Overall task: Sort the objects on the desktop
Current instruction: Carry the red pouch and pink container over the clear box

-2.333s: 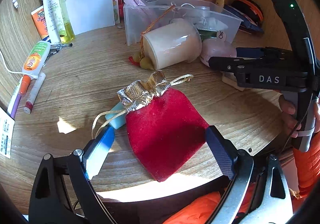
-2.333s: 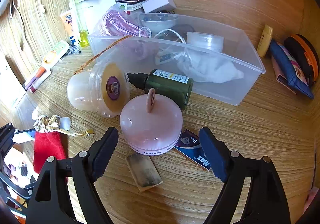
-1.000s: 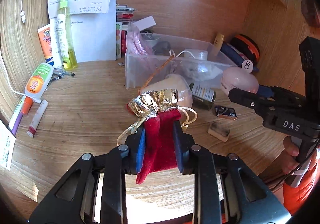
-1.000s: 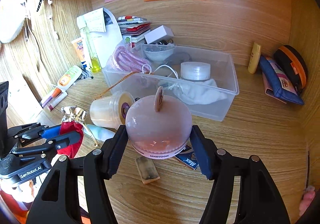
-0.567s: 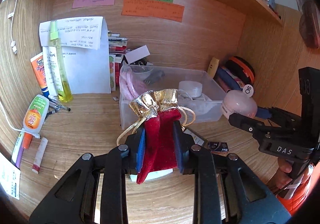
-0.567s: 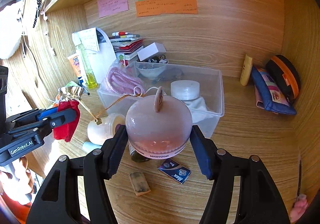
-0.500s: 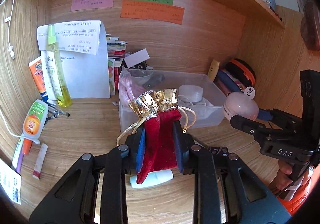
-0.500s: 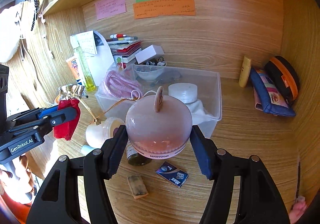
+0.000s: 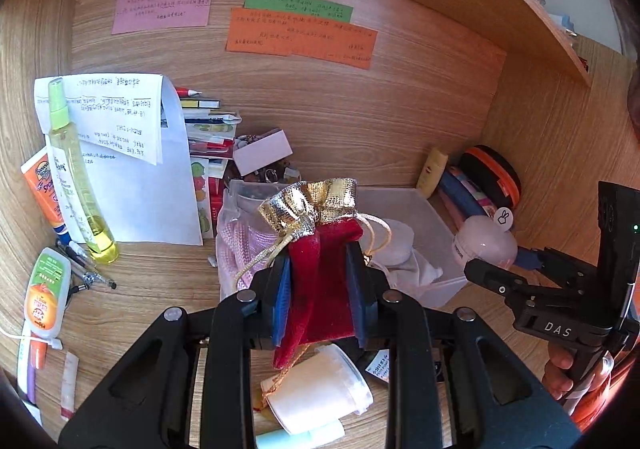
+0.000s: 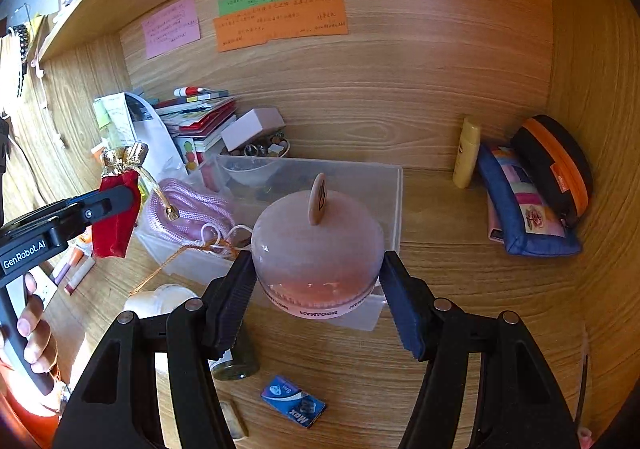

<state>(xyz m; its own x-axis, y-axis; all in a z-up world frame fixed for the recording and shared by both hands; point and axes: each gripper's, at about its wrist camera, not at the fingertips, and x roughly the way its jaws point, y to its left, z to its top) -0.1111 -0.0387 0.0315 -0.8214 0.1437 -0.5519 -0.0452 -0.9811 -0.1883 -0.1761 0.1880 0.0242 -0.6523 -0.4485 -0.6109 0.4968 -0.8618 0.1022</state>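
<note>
My left gripper (image 9: 320,281) is shut on a red velvet pouch (image 9: 322,281) with a gold top, held in the air in front of the clear plastic bin (image 9: 434,233). The pouch also shows in the right wrist view (image 10: 116,217). My right gripper (image 10: 318,289) is shut on a round pink jar (image 10: 316,245) with a tab on its lid, held above the near side of the bin (image 10: 394,201). The jar shows at the right in the left wrist view (image 9: 484,245).
The bin holds a pink cord (image 10: 188,209), a white cloth and a small bowl. Below lie a white cup (image 9: 320,389), a dark bottle (image 10: 236,361) and a blue packet (image 10: 294,405). Tubes and pens (image 9: 44,297) lie left; pouches (image 10: 532,201) right.
Both grippers have risen from the desk and moved toward the bin, each carrying its object. The cup and bottle stayed on the desk below.
</note>
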